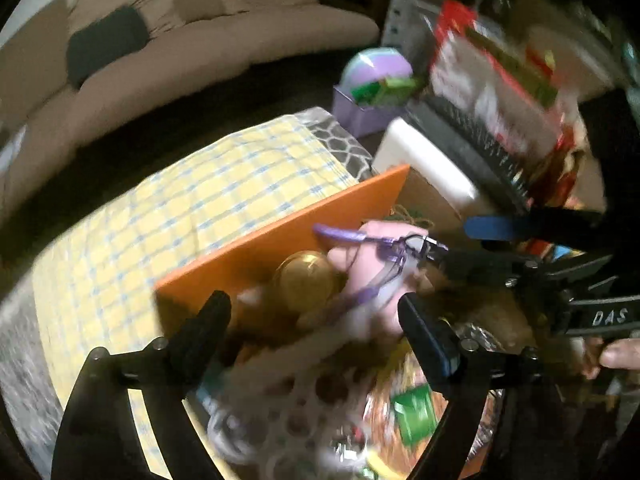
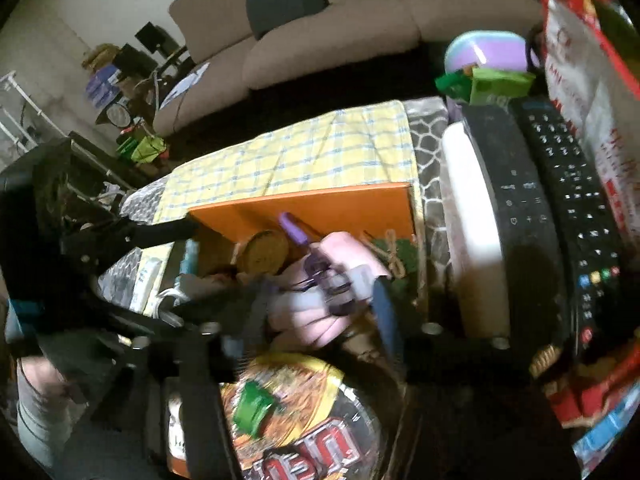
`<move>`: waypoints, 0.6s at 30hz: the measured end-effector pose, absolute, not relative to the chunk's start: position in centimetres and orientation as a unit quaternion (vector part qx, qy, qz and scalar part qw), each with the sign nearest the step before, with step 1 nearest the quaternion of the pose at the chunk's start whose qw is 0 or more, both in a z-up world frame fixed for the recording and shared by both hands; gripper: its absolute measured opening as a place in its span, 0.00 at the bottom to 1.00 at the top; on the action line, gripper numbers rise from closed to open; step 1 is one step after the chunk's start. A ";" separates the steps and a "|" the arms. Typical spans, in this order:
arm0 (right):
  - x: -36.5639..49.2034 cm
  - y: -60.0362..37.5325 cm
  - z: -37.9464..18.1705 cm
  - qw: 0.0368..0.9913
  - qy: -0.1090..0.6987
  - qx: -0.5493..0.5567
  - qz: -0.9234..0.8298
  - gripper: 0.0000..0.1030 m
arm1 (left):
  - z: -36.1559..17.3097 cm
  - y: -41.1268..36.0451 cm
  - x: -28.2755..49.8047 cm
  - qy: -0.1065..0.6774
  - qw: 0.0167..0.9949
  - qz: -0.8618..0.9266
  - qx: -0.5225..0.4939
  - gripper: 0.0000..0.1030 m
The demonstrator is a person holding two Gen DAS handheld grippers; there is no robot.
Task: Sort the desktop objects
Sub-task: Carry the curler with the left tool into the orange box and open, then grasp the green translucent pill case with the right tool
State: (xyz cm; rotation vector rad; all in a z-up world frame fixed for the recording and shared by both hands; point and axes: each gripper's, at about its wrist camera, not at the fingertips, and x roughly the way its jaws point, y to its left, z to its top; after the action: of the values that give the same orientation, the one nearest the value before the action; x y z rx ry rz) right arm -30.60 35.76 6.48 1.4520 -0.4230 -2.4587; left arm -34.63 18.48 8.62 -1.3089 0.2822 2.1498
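An orange box (image 1: 280,232) stands open on a yellow checked cloth (image 1: 180,208). Inside lie a gold round tin (image 1: 306,280), a pink soft item (image 2: 320,320) and a purple carabiner clip (image 2: 294,228) with a strap. A snack bag with a green label (image 2: 256,404) fills the near end. My left gripper (image 1: 316,326) hangs open over the box, with a blurred white lattice thing (image 1: 280,392) just below its fingers. My right gripper (image 2: 320,312) is open above the pink item, the purple clip's strap between its fingers; no pad presses on it.
Right of the box stand a white block (image 2: 472,216), a black device (image 2: 516,200) and a remote control (image 2: 576,200). A red and white package (image 2: 592,80) leans behind. A lilac bin (image 1: 364,112) sits at the far edge. A beige sofa (image 2: 340,32) lies beyond.
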 end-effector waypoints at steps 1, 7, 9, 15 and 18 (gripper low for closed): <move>-30.2 35.4 6.9 0.128 -0.141 0.499 -0.846 0.60 | 8.7 17.3 -34.3 0.096 0.298 0.810 -0.496 0.85; -27.7 32.6 9.1 0.123 -0.104 0.498 -0.852 0.90 | 8.2 13.2 -31.2 0.050 0.301 0.808 -0.503 0.94; -26.5 32.4 9.7 0.122 -0.108 0.496 -0.853 0.92 | 8.2 12.2 -29.8 0.029 0.313 0.800 -0.510 0.96; -23.1 31.2 11.4 0.142 -0.117 0.491 -0.852 0.95 | 9.8 7.7 -24.1 0.018 0.313 0.806 -0.503 1.00; -20.5 28.6 12.3 0.164 -0.104 0.481 -0.855 0.98 | 10.4 4.5 -21.4 0.032 0.296 0.807 -0.509 1.00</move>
State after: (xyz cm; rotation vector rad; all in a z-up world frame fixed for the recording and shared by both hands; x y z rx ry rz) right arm -20.47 28.58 12.26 1.3713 -0.2960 -2.4365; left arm -21.41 4.48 10.43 -1.3548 0.0851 2.1478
